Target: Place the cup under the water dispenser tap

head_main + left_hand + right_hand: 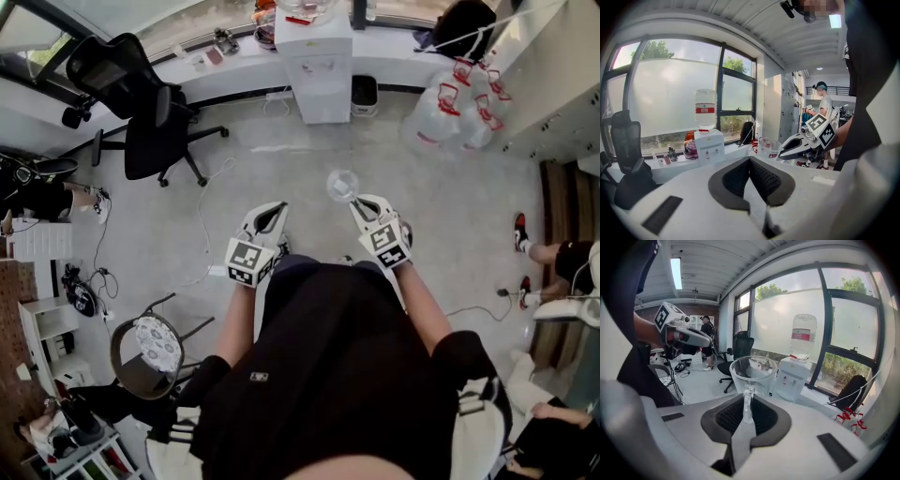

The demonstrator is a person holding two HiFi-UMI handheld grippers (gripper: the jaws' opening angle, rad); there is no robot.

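Our right fingers [731, 417] clench the thin handle [748, 401] of the cup [753, 373], which hangs in the air well short of the dispenser [791, 378] by the window. We judge it light, stiff and slick, apt to swing, so the handle suits. Meanwhile our left fingers [768, 180] are pressed together, empty.
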